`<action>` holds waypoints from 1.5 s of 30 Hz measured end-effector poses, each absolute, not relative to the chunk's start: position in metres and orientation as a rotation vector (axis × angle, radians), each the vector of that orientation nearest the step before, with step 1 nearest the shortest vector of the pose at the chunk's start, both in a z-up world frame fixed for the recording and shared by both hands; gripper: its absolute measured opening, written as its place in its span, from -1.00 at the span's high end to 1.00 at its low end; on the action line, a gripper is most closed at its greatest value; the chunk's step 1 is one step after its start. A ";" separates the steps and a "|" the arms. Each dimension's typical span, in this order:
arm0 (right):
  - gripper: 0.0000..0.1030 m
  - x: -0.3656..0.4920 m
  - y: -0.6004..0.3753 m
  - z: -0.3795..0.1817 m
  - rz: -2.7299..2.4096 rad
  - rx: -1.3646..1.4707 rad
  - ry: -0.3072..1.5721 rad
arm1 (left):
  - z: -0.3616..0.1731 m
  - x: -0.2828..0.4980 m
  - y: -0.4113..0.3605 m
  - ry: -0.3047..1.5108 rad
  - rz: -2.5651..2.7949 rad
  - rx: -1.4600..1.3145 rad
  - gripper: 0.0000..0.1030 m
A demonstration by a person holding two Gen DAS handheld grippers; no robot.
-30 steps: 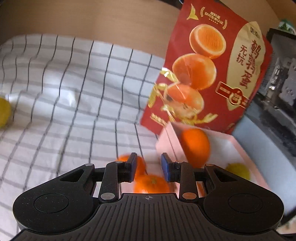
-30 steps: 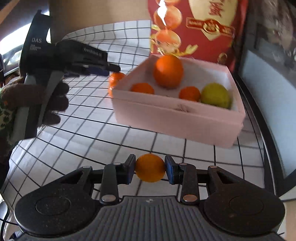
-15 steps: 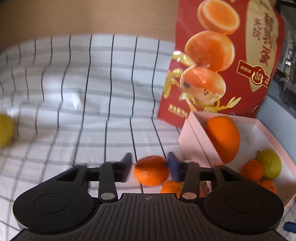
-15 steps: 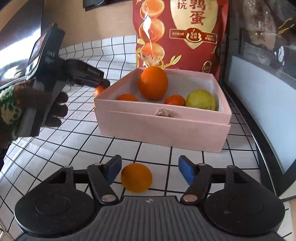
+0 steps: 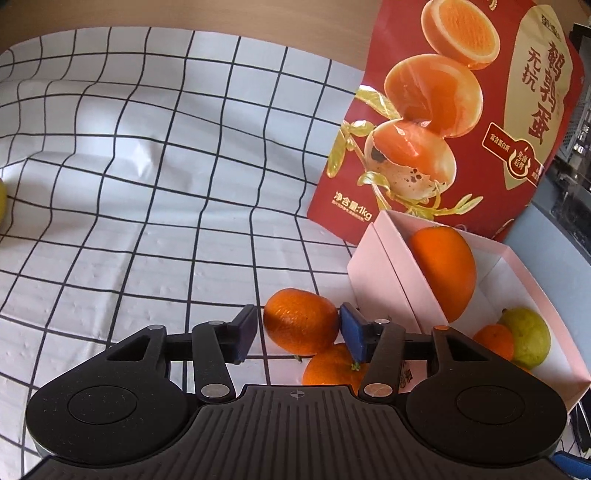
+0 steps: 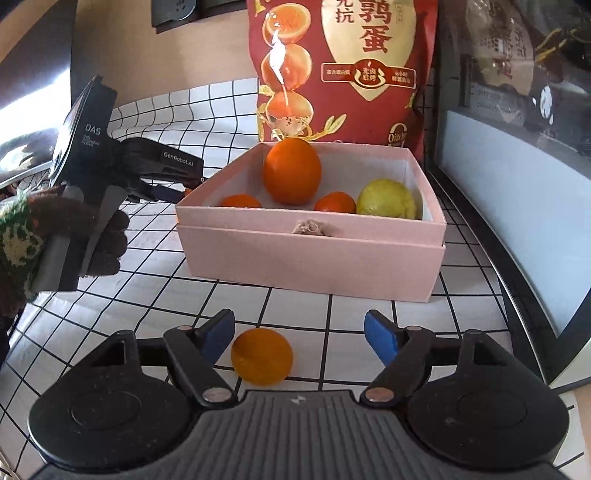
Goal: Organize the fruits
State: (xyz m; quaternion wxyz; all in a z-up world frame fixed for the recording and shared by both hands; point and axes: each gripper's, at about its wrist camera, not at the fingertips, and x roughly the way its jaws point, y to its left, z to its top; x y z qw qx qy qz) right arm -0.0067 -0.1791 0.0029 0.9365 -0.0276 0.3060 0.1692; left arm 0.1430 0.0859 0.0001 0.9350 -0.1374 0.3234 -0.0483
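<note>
**Two wrist cameras, one pink box**

The left wrist view sits low over the checked tabletop [image 5: 147, 206], facing the pink box [image 5: 388, 280] from its left end. The right wrist view faces the box's [image 6: 310, 258] long front, close. Both share the box and red bag [image 5: 443, 122].

A white cloth with a black grid [image 5: 155, 192] covers the table; a tan wall [image 5: 221, 14] rises behind; daylight falls from the left.
</note>
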 end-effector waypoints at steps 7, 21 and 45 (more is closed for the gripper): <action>-0.54 -0.006 -0.184 0.003 0.338 -0.027 0.626 | 0.000 0.124 0.101 0.628 -0.095 -0.305 0.03; -0.64 -0.001 -0.192 0.002 0.321 0.034 0.648 | 0.013 0.006 0.113 0.562 -0.164 -0.349 0.03; -0.65 -0.003 -0.188 0.002 0.375 0.006 0.690 | -0.017 -0.045 0.041 0.558 -0.255 -0.267 0.03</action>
